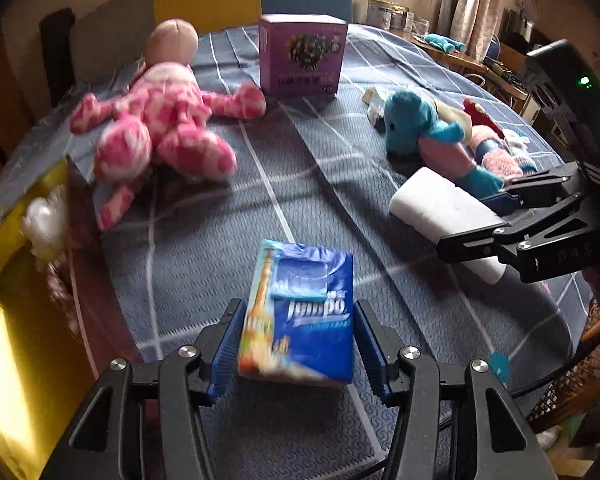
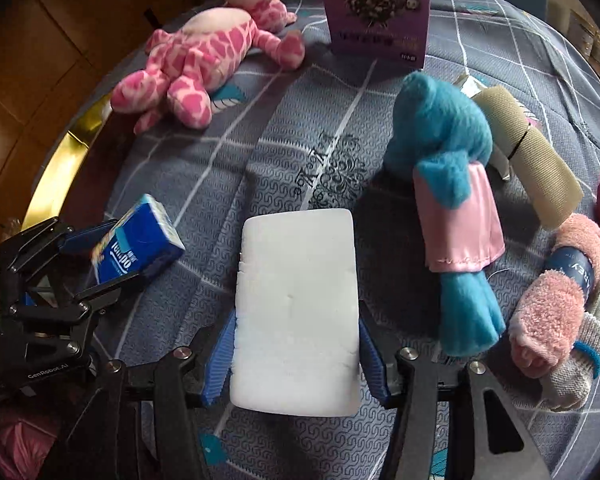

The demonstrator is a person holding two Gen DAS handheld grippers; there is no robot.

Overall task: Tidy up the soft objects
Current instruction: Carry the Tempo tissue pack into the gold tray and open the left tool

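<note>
My left gripper [image 1: 296,344] is shut on a blue Tempo tissue pack [image 1: 300,312], held just above the table; it also shows in the right wrist view [image 2: 136,246]. My right gripper [image 2: 296,356] is shut on a white tissue roll [image 2: 296,312], which shows in the left wrist view [image 1: 444,208] too. A pink spotted doll [image 1: 160,128] lies far left. A blue plush toy with a pink skirt [image 2: 448,200] lies at the right. Pink fuzzy socks [image 2: 556,296] and a beige roll [image 2: 532,152] lie beside it.
A purple box [image 1: 302,56] stands upright at the back middle of the table [image 1: 284,184], covered in a grey-blue checked cloth. A yellow container [image 1: 16,320] with a white fluffy thing sits off the left edge. Chairs stand behind the table.
</note>
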